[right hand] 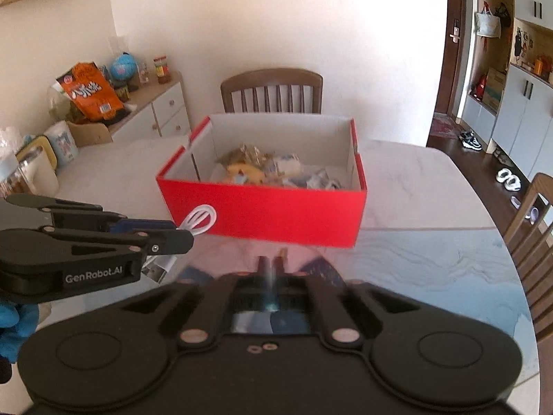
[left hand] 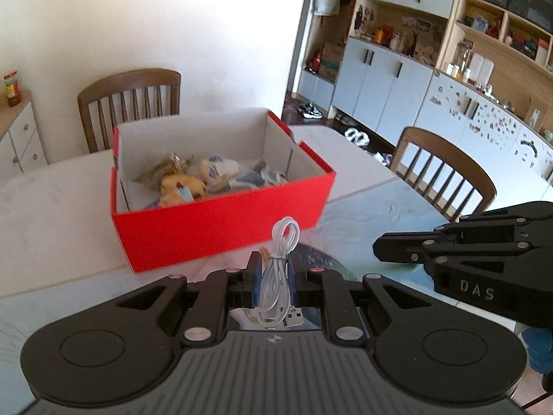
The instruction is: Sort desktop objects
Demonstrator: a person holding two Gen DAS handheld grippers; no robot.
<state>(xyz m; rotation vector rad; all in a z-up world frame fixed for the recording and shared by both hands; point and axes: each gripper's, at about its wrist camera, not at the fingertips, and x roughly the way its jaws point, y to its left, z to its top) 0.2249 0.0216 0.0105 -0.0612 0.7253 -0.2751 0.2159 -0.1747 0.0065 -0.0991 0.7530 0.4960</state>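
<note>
A red box [left hand: 221, 221] with white inner walls stands on the pale table and holds several small packets and toys [left hand: 193, 178]. My left gripper [left hand: 273, 269] is shut on a coiled white USB cable [left hand: 276, 276], held above the table just in front of the box. In the right wrist view the box [right hand: 269, 211] is ahead, and the left gripper [right hand: 179, 238] with the cable loop [right hand: 202, 221] comes in from the left. My right gripper [right hand: 273, 263] is shut; something small and thin shows blurred between its tips, and I cannot tell what. It also shows in the left wrist view [left hand: 380, 249].
Wooden chairs stand behind the table [left hand: 131, 103] and at its right side [left hand: 446, 173]. A white sideboard [right hand: 152, 110] with bags and jars is at the left. Cabinets and shelves [left hand: 397, 69] line the right wall. The table edge [right hand: 511, 276] curves at the right.
</note>
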